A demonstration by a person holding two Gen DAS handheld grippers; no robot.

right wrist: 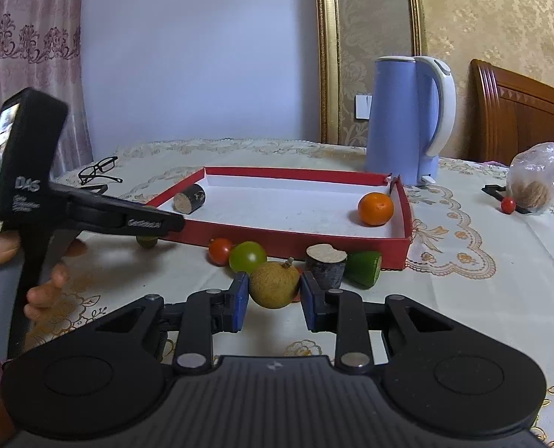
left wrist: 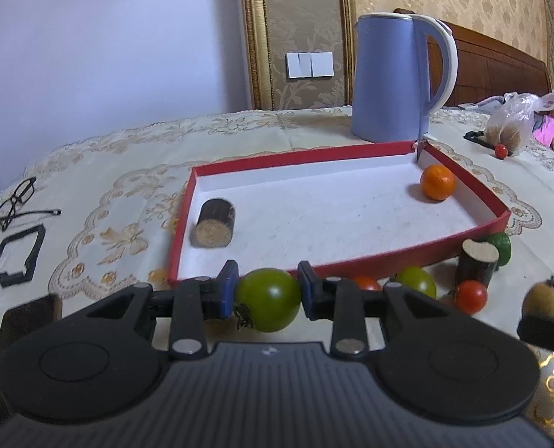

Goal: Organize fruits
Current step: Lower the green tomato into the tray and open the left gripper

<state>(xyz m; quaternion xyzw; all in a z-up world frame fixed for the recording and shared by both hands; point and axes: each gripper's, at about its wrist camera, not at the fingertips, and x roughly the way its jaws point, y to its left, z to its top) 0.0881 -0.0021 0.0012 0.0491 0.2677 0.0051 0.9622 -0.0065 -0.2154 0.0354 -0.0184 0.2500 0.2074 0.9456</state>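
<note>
My left gripper is shut on a green tomato, held just before the near wall of the red tray. My right gripper is shut on a brown longan-like fruit; it also shows at the right edge of the left wrist view. The red tray holds an orange and a dark cut cane piece. In front of the tray lie a red tomato, a second green tomato, a cane stub and a cut green fruit.
A blue kettle stands behind the tray. Glasses and a black frame lie at the left. A plastic bag and a small red tomato sit at the right. The left gripper's body crosses the right wrist view.
</note>
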